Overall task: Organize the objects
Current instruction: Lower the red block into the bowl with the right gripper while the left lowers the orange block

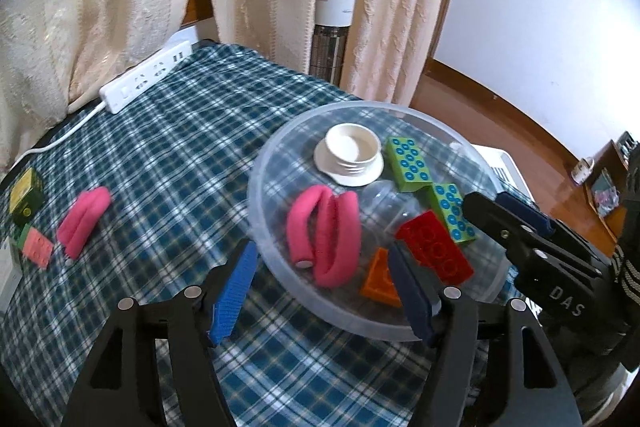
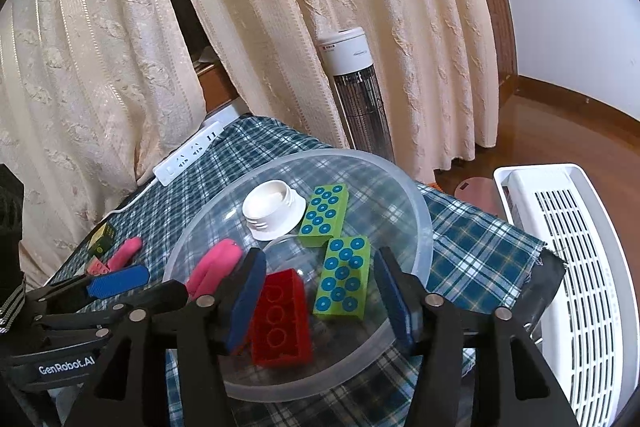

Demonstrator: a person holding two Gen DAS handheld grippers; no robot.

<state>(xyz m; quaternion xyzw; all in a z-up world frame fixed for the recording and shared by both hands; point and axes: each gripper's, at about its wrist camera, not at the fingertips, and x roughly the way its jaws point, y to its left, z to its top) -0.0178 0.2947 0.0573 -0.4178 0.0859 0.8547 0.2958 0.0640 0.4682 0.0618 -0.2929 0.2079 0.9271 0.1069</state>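
A clear plastic bowl (image 1: 472,143) (image 2: 420,219) sits on the plaid cloth. It holds a white cap (image 1: 352,155) (image 2: 272,209), two green studded blocks (image 1: 408,163) (image 2: 324,215), a red brick (image 1: 434,253) (image 2: 280,319), an orange triangle (image 1: 380,279) and pink foam rollers (image 1: 324,235) (image 2: 212,267). My left gripper (image 1: 324,291) is open and empty over the bowl's near rim. My right gripper (image 2: 320,295) is open and empty above the red brick. Another pink roller (image 1: 82,221) (image 2: 126,251), a pink brick (image 1: 38,247) and a green box (image 1: 26,195) lie on the cloth at left.
A white power strip (image 1: 144,77) (image 2: 188,155) lies at the table's far edge by cream curtains. A tower heater (image 1: 332,31) (image 2: 356,91) stands behind the table. A white appliance (image 2: 580,287) stands on the floor at right.
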